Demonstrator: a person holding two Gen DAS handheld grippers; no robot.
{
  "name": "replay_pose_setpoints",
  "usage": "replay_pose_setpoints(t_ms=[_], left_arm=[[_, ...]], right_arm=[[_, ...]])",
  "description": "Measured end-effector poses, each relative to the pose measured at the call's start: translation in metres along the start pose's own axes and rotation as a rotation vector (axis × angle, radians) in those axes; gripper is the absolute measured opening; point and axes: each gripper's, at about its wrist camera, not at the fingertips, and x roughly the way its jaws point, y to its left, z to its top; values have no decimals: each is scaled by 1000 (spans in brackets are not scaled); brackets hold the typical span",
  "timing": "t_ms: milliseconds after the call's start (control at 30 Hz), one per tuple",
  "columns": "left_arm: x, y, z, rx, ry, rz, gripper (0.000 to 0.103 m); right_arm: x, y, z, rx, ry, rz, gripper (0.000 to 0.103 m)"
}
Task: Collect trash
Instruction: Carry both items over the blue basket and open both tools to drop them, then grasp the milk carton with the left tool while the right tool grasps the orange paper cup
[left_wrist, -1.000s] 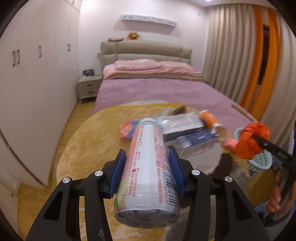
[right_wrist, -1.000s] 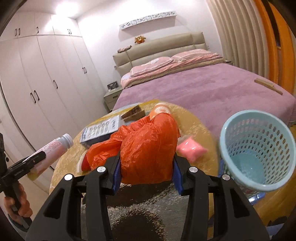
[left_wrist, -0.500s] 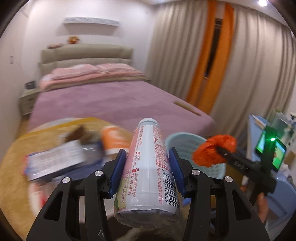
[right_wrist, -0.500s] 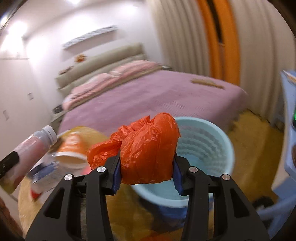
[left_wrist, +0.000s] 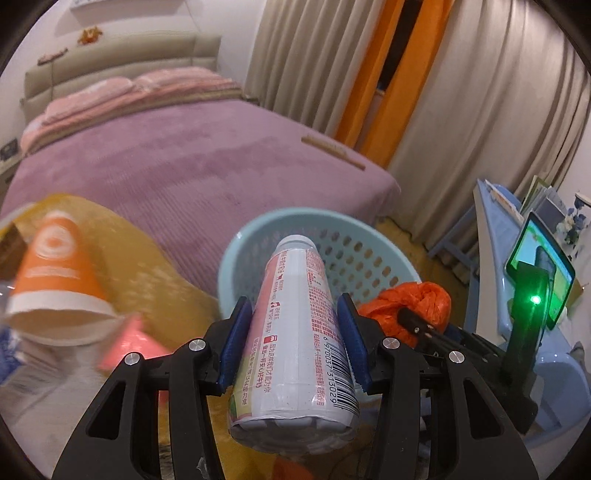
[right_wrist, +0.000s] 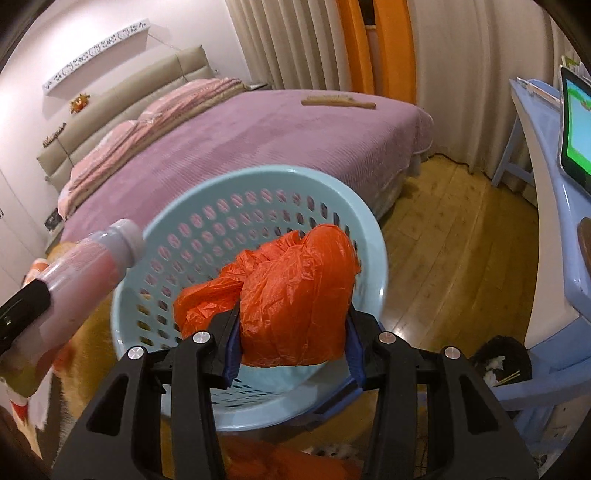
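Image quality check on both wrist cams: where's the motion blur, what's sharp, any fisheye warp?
Left wrist: the bottle in the left claw is sharp; the orange cup at left is smeared; curtains bow at the edges. Right wrist: the orange bag is crisp, the bottle at left is blurred, and the basket rim is slightly soft.

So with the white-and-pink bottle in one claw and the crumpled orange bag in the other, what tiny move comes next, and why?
Probably open the right gripper and let the crumpled orange plastic bag drop: it already hangs over the pale blue perforated plastic basket, whose inside looks empty where visible. The white-and-pink plastic bottle can follow.
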Motion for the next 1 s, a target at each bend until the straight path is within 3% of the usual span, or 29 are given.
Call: replay_pose_setpoints(t_ms=[200, 433, 533, 600, 633, 1000], left_arm=[[24, -6, -9, 8, 55, 12, 47], [31, -7, -11, 13, 69, 27, 47], [28, -8, -9, 11, 62, 24, 46], [23, -8, -7, 5, 51, 17, 60], [18, -8, -7, 5, 37, 18, 62], [-39, 6, -20, -24, -59, -16, 67]], right_arm=[[4, -3, -5, -25, 9, 2, 49], [-2, -5, -7, -28, -10, 28, 69], [-7, -10, -5, -9, -16, 41, 69], [-11, -14, -4, 2, -19, 43, 69], [-12, -15, -3, 5, -20, 46, 69], [-55, 17, -3, -52, -99, 110, 69]])
